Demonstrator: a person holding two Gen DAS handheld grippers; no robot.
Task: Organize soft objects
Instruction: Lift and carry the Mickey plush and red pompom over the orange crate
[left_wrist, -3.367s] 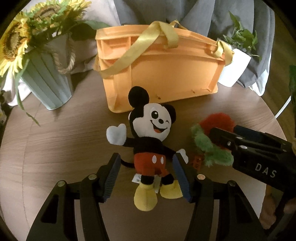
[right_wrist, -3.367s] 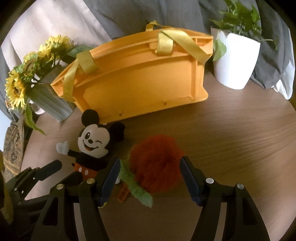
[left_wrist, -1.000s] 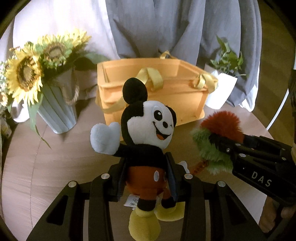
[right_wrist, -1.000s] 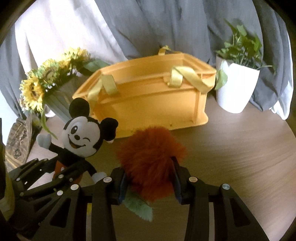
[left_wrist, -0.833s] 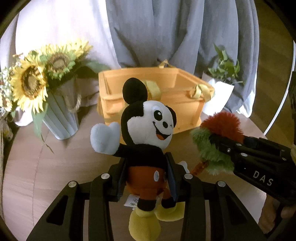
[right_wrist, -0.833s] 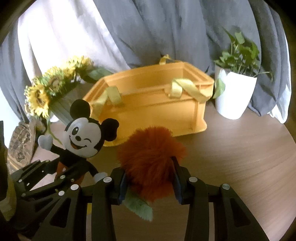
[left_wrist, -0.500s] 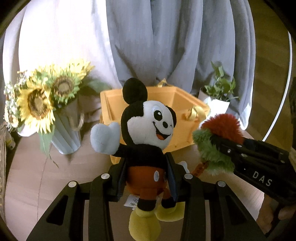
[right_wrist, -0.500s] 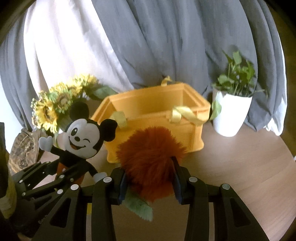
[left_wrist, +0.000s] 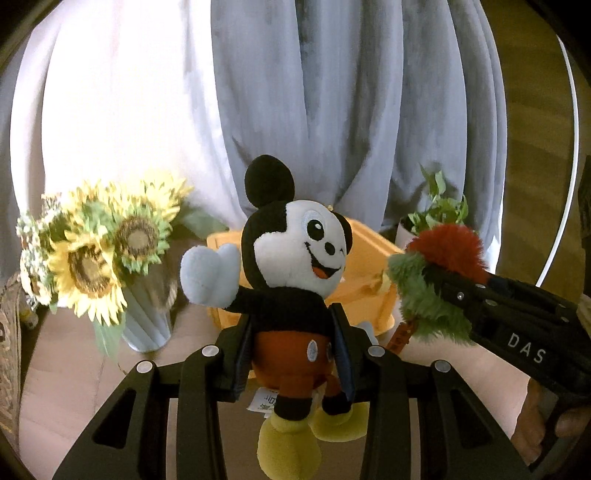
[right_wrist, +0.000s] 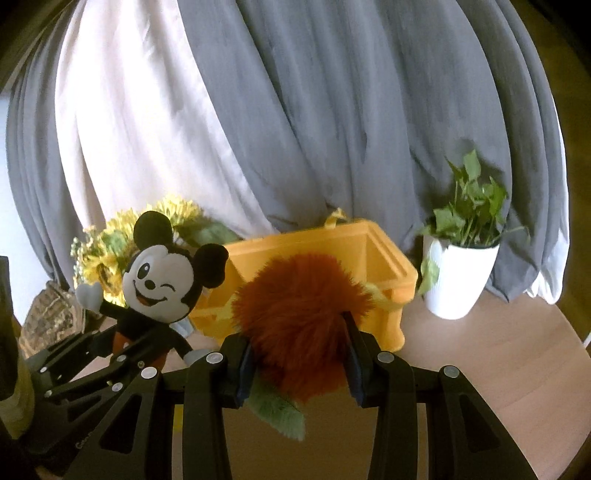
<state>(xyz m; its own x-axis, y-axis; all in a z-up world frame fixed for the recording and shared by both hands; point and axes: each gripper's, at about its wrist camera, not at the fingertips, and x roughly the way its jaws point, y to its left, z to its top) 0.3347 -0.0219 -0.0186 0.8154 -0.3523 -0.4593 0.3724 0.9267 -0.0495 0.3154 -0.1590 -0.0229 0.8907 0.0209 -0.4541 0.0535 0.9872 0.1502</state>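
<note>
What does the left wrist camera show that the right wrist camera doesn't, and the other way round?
Only the left wrist view shows the mouse plush's yellow feet and white tag, the ribbed vase under the sunflowers, and the furry toy's green part from the side. Only the right wrist view shows the white pot of the plant whole, and the bin's open inside. Both show the left gripper shut on the mouse plush, the right gripper shut on the red furry toy, the orange bin and the grey curtain.

Both matte black plastic two-finger grippers, left (left_wrist: 293, 354) and right (right_wrist: 297, 360), had blue ribbed pads, silver screws, triangular cut-outs; white "DAS" lettering marked one.
</note>
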